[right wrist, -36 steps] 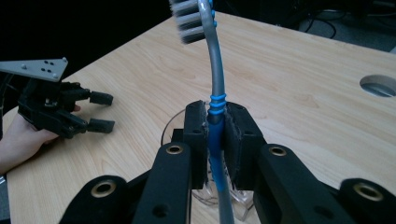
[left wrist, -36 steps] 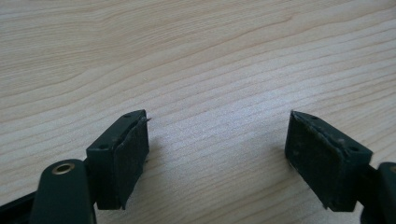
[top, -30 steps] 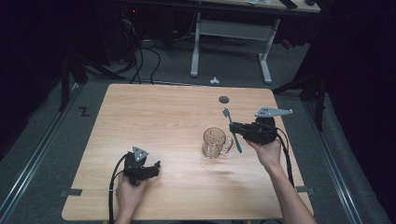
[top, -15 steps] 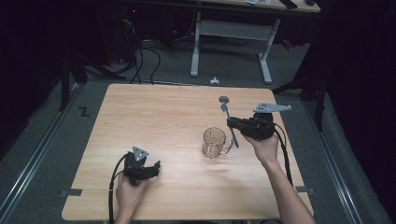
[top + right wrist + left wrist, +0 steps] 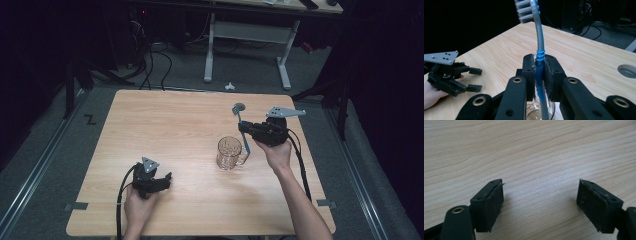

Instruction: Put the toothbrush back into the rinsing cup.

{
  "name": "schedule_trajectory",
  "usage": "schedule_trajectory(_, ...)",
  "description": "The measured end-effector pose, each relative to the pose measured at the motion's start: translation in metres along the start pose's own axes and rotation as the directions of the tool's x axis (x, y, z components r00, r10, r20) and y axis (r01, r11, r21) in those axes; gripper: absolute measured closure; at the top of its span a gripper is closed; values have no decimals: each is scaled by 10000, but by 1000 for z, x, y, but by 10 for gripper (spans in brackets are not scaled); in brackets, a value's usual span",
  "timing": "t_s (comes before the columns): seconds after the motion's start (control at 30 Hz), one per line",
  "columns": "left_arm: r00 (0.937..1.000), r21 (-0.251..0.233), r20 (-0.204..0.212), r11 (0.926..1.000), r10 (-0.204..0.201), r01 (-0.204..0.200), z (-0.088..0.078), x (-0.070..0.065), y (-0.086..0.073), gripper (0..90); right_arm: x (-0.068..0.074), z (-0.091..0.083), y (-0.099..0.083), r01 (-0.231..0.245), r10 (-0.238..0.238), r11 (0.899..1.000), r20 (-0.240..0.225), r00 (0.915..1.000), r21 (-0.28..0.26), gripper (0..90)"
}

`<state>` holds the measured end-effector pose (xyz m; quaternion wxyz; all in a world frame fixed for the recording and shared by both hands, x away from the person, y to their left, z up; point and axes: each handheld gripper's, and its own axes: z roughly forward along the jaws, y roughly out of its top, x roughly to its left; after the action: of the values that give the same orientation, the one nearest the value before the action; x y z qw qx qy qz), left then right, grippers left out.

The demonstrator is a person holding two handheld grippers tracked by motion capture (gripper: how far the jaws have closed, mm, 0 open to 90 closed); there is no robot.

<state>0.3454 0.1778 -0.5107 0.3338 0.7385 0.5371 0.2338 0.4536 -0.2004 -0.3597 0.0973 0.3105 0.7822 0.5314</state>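
**Right gripper view: toothbrush clamped over the glass mug**

Right gripper view shows the right gripper [image 5: 539, 72] with its two black jaws pressed tight on the blue-ribbed grip of a toothbrush [image 5: 539, 45]. Above the jaws the grey neck curves up to the bristled head at the top edge; below the jaws the handle runs down toward the glass mug [image 5: 541, 111], whose rim sits directly beneath them. Whether the handle's lower end is inside the mug cannot be told from here.

From the high view, the toothbrush [image 5: 243, 127] is held upright with its head up, and the glass mug [image 5: 230, 153] stands on the wooden table [image 5: 165, 125] just below and beside the right gripper [image 5: 245, 131]. A round hole [image 5: 239, 107] in the tabletop lies just past the brush head.

Over by the person's other hand, the left gripper [image 5: 166, 180] rests low at the near side of the table, well apart from the mug. Its own view shows the left gripper [image 5: 540, 202] with jaws spread wide, bare wood grain between them and nothing held.
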Motion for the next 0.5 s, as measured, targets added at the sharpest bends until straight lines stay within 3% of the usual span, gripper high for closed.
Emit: schedule_trajectory(0.5,10000,0,-1,10000,11,-11,0,0,0,221,-5,7,-2,-114,115,9997,42,9999,-214,800)
